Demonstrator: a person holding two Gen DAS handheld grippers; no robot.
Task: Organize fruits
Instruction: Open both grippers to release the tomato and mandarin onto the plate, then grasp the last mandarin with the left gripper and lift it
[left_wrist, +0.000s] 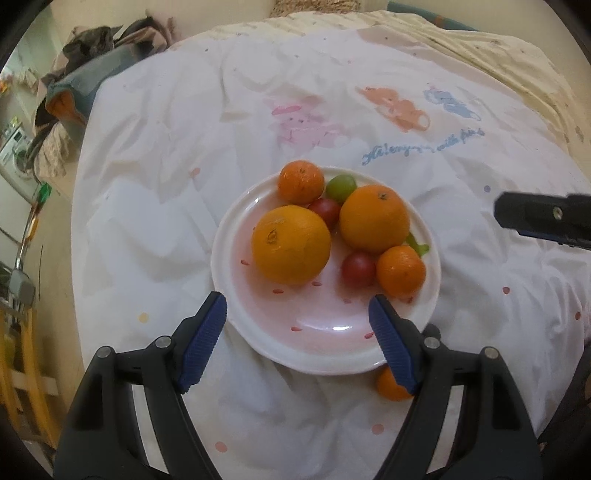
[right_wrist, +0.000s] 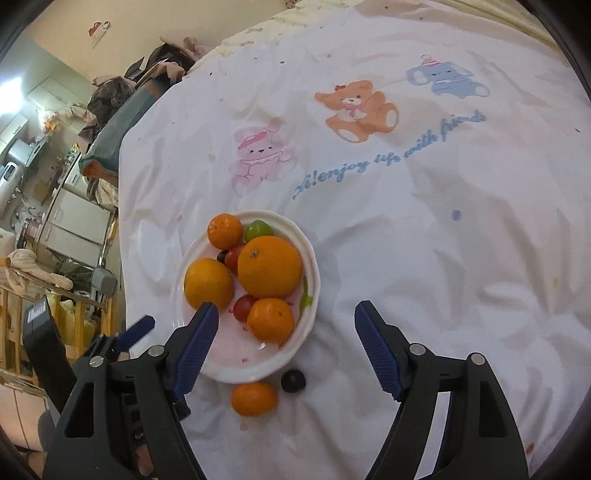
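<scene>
On the white quilt (right_wrist: 406, 258), a fruit-filled plate (left_wrist: 255, 332) (pink-centred) faces both spread, empty grippers (left_wrist: 297, 325) (right_wrist: 286, 325).

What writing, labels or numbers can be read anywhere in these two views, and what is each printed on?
"Hi! enjoy life with friends": blue script on the white bedcover, below the bear prints; the first and last words are partly guessed.
Same line in the left wrist view: too blurred to read.
Plate, fruit, both grippers: no text seen.

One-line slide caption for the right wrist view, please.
Open right gripper above a white plate of oranges and tomatoes; a mandarin and dark fruit lie off-plate.
</scene>
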